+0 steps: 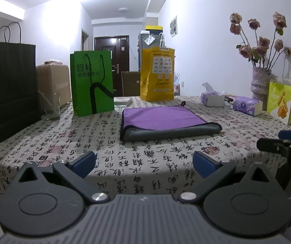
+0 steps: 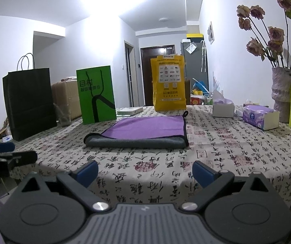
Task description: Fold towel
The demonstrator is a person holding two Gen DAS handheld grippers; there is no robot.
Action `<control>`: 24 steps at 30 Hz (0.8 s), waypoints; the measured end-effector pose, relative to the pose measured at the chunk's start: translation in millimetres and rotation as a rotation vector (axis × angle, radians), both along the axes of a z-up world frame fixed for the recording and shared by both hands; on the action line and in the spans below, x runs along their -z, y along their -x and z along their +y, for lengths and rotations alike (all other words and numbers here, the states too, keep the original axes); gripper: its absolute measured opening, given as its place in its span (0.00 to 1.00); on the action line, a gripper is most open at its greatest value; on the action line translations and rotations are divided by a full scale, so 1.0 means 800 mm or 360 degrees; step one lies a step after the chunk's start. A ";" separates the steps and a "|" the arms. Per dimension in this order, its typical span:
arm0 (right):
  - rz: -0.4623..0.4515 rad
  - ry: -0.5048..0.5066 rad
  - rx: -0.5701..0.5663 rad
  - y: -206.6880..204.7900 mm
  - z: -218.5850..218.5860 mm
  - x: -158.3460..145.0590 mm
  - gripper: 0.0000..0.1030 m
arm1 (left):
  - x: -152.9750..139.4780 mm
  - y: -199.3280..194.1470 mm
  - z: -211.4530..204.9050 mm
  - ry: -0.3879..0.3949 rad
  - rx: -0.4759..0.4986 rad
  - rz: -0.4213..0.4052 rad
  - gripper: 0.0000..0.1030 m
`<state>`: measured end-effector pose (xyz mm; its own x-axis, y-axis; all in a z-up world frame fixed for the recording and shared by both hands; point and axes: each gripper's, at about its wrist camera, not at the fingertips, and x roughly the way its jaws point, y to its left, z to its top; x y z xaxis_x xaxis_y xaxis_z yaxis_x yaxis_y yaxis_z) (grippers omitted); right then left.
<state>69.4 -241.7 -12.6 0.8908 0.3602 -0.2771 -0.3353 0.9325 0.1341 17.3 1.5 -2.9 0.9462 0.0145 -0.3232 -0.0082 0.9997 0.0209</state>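
Note:
A purple towel (image 1: 161, 118) with a grey underside and black trim lies folded flat on the patterned tablecloth (image 1: 145, 152), its grey folded edge toward me. It also shows in the right wrist view (image 2: 145, 128). My left gripper (image 1: 144, 163) is open and empty, held back near the table's front edge, well short of the towel. My right gripper (image 2: 145, 172) is open and empty too, also near the front edge. Each gripper shows at the side of the other's view: the right gripper (image 1: 283, 142) and the left gripper (image 2: 9, 152).
A black paper bag (image 1: 9, 89), a glass (image 1: 51, 107), a green bag (image 1: 92, 83) and a yellow bag (image 1: 157, 73) stand behind the towel. Tissue packs (image 1: 247, 105), a vase of dried roses (image 1: 261, 85) and a lime bag (image 1: 281, 101) stand at right.

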 end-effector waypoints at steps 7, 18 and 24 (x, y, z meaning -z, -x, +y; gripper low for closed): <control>-0.0008 0.0003 0.0005 -0.027 0.011 0.002 0.96 | 0.003 -0.024 0.013 0.0010 -0.0060 0.0020 1.00; 0.0030 0.0028 0.0110 -0.104 -0.001 0.000 0.93 | 0.001 -0.112 0.031 0.0133 -0.0115 0.0067 1.00; 0.0124 0.0037 0.0169 -0.162 -0.012 0.007 0.86 | 0.011 -0.171 0.031 0.0057 -0.0073 0.0063 1.00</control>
<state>199.4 -251.6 -18.0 0.8990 0.2578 -0.3540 -0.2240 0.9653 0.1341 154.4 26.3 -11.6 0.9313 0.0455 -0.3614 -0.0541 0.9984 -0.0137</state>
